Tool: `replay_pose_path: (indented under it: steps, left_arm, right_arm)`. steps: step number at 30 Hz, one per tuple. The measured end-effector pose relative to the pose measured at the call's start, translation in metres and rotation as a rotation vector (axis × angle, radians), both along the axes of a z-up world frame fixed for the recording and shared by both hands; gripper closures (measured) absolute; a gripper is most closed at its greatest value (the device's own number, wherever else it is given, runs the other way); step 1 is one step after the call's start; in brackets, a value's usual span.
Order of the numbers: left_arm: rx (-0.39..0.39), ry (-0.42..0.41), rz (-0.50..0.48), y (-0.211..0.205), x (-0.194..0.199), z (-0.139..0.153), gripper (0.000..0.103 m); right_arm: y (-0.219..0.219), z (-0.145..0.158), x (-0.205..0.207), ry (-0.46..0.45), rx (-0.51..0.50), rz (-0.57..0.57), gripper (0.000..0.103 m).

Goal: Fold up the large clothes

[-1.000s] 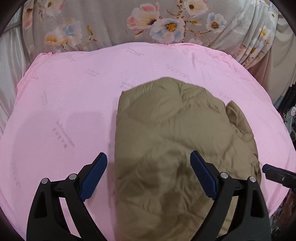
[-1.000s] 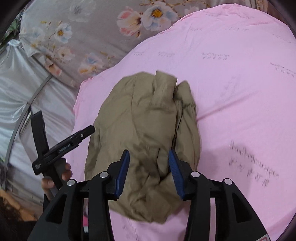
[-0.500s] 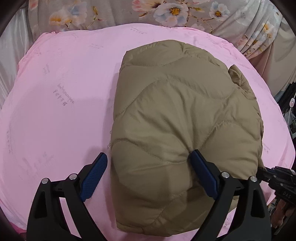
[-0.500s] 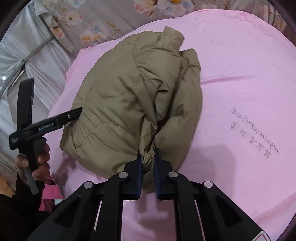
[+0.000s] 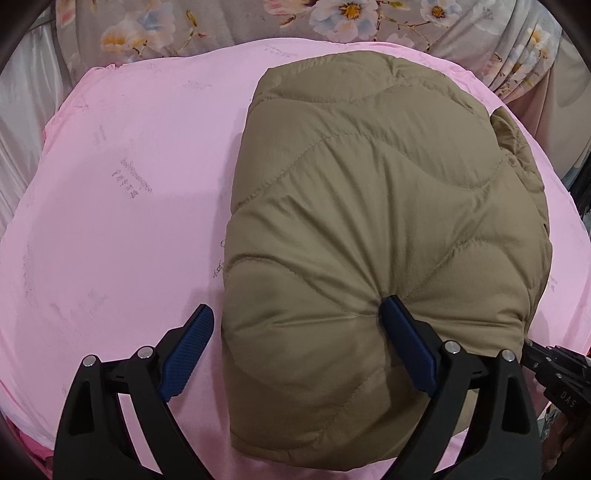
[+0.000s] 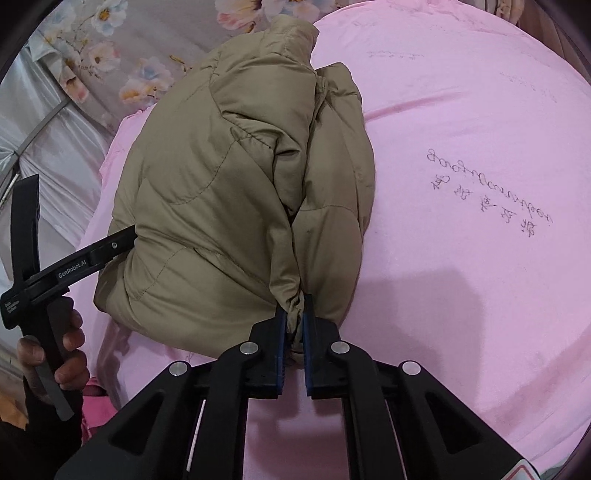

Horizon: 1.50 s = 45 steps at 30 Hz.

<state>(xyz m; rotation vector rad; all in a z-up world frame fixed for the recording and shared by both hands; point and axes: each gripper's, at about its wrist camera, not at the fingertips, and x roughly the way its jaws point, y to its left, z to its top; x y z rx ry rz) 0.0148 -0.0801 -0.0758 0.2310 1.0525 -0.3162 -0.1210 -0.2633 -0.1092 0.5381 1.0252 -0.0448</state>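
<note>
A tan quilted puffer jacket (image 5: pixel 380 221) lies folded in a bulky bundle on the pink sheet (image 5: pixel 122 229). My left gripper (image 5: pixel 295 332) is open, its jaws spread across the jacket's near left edge, the right finger pressing into the padding. In the right wrist view the jacket (image 6: pixel 229 184) fills the centre. My right gripper (image 6: pixel 294 319) is shut on a pinch of the jacket's fabric at its near edge. The left gripper's body (image 6: pixel 70 273) pokes into the jacket's left side, held by a hand.
The pink sheet (image 6: pixel 461 221) covers a rounded surface with printed writing. A floral grey cloth (image 5: pixel 332 18) hangs behind it. Grey curtain fabric (image 6: pixel 33 122) is at the left. The right gripper's body (image 5: pixel 557 373) shows at the sheet's right edge.
Both grippers have moved closer to the jacket. The right gripper has gone from open around the fabric to shut on it. The left gripper stays open, its right finger now pressed into the padding.
</note>
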Motion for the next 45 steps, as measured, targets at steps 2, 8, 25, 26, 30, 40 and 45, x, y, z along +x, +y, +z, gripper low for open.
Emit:
replay_pose_path:
  steps: [2, 8, 25, 26, 30, 40, 45]
  left_arm:
    - [0.006, -0.010, -0.001, -0.002, 0.000, -0.003, 0.011]
    - [0.045, -0.064, -0.004, -0.008, -0.005, -0.005, 0.011]
    - [-0.292, 0.114, -0.029, 0.051, 0.064, 0.054, 0.009]
    - [-0.304, 0.132, -0.019, 0.052, 0.075, 0.053, 0.009]
    - [-0.374, 0.229, -0.054, 0.046, 0.104, 0.040, 0.009]
    - [-0.479, 0.325, -0.114, 0.014, 0.118, 0.006, 0.005]
    - [-0.443, 0.265, -0.124, 0.003, 0.109, 0.008, 0.005]
  right_arm:
    - [0.000, 0.000, 0.002, -0.001, -0.003, -0.002, 0.098]
    - [0.000, -0.005, 0.003, -0.014, 0.011, -0.013, 0.099]
    - [-0.111, 0.043, 0.007, -0.113, 0.350, -0.109, 0.039]
    - [-0.118, 0.034, 0.014, -0.103, 0.402, -0.114, 0.038]
    - [-0.124, 0.000, 0.038, -0.084, 0.587, -0.087, 0.034]
    - [-0.083, -0.030, 0.077, -0.097, 0.700, -0.011, 0.016]
    - [-0.049, -0.023, 0.094, -0.113, 0.608, 0.054, 0.016]
